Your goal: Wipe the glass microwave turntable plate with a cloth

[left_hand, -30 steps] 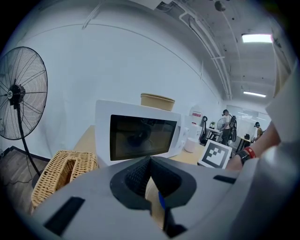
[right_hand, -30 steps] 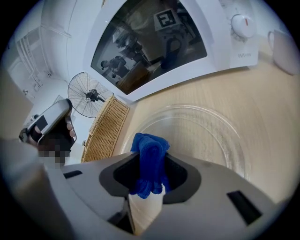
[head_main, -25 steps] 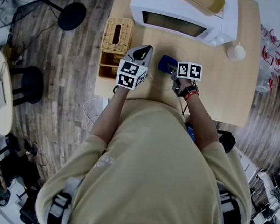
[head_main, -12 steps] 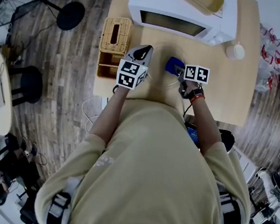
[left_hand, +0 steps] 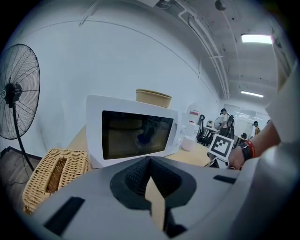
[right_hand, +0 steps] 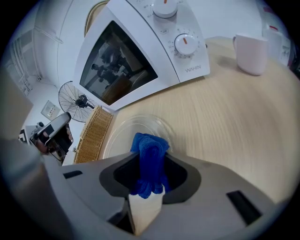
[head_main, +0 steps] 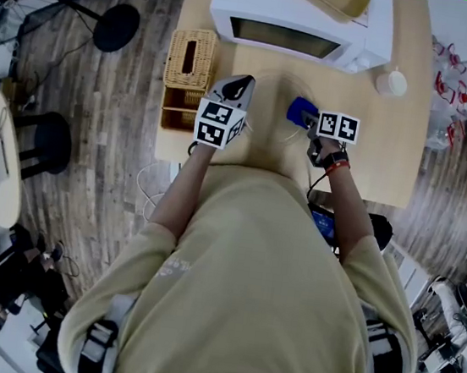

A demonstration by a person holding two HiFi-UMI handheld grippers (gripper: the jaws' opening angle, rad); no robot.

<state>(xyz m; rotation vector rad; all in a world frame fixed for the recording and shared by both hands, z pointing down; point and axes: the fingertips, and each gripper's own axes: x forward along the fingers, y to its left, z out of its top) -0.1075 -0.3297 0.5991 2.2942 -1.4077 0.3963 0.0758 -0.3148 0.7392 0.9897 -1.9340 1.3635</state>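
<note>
Sliding rightward, cloth (head_main: pixel 301 111) over plate (right_hand: pixel 123 137)

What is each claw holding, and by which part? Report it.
The right claw pinches the blue cloth by its bunched near end; left claw is shut on nothing.

I read this as a lab or open-plan workroom with a mock kitchen corner, not a home: bare ceiling pipes (left_hand: pixel 206 51) and strip lights (left_hand: pixel 257 38) overhead, people (left_hand: pixel 224 118) standing among desks far back, tangled cables and gear (head_main: pixel 452 338) on the wood-plank floor (head_main: pixel 110 148), a pedestal fan (left_hand: pixel 14 93) and a stool (head_main: pixel 48 136) nearby. The kitchen bits sit on one light wooden table (head_main: pixel 381 167): white microwave (head_main: pixel 298 19), wicker basket (head_main: pixel 191 58), mug (right_hand: pixel 252 54)
</note>
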